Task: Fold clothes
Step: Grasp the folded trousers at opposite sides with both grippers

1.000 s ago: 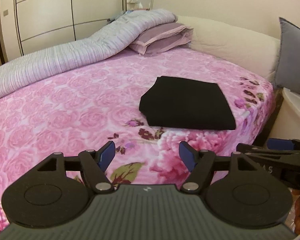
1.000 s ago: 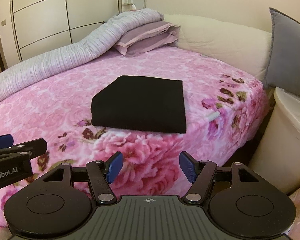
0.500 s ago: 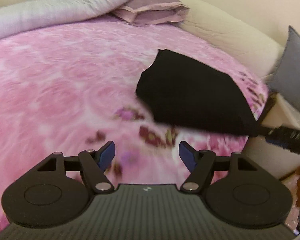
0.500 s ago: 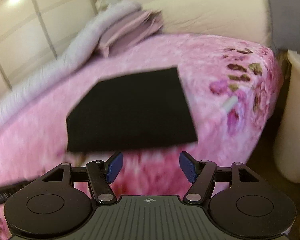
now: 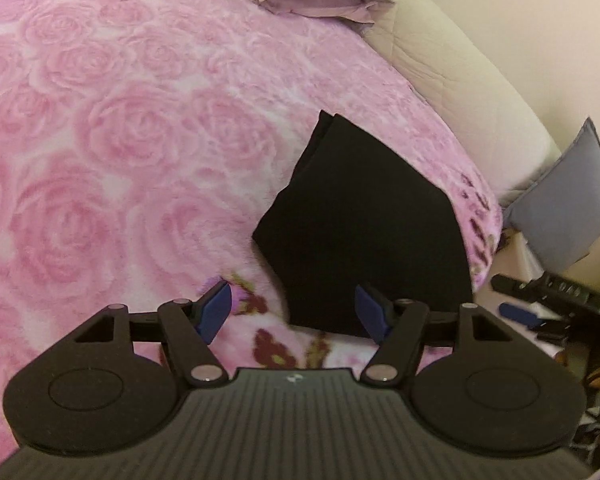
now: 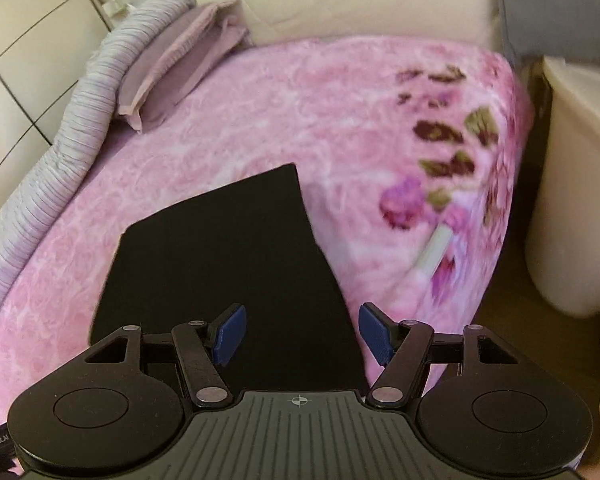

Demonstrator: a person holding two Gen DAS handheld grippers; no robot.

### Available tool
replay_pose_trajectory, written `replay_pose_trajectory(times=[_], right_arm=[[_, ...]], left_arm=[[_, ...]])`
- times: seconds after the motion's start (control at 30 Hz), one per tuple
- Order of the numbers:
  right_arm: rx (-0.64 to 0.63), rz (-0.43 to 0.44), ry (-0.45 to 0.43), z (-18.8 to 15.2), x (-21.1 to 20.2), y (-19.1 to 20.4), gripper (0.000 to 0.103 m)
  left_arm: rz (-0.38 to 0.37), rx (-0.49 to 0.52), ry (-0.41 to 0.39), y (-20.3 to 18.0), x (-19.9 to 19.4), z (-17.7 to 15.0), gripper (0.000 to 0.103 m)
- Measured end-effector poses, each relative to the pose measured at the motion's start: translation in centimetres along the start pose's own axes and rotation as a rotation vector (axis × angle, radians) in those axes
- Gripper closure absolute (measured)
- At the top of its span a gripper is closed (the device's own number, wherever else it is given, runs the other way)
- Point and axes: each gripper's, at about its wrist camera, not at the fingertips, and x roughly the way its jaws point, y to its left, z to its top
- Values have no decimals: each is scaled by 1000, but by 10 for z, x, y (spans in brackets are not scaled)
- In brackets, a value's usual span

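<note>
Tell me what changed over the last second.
Both grippers moved in toward the folded black garment and tipped downward; it now fills more of each view. The left gripper and right gripper stayed open, holding nothing. The garment lies unmoved on the pink bedspread.

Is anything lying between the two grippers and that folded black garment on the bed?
Nothing visible does. The black garment lies alone on the pink blanket, and the left gripper and right gripper both face it with jaws open and empty.
</note>
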Motion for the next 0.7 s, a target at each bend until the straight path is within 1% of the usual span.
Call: replay_pose_trajectory(times=[0.03,0.1,0.2,0.27,0.33,0.43,0.5,0.57,0.63,0.7], right_arm=[[16,-5,21,1,-2,1,37],[53,-23,35,-2,-10,6,37],[91,-23,34,-2,-24,13,37],[92,-12,39,-3,-31,16,37],[88,-27,51,-6,-34,18,37],[93,-68,75,-9,-34,15,37],[97,-69,99,-7,-31,11,37],[80,-64,109,0,-23,7,37],[58,-54,119,10,-10,1,37],[32,-42,129,23,7,-6,37]], left_arm=[[-1,-7,12,-2,-5,5,39],[10,6,31,-8,-16,14,39],[37,37,63,-15,-29,25,39],[46,53,84,-17,-33,29,39],[39,53,102,-16,-33,32,39],[39,56,131,-17,-28,35,39],[37,61,148,-19,-21,38,38],[64,47,157,-17,-9,43,38],[81,35,139,-16,5,53,38],[65,16,114,-15,17,63,38]])
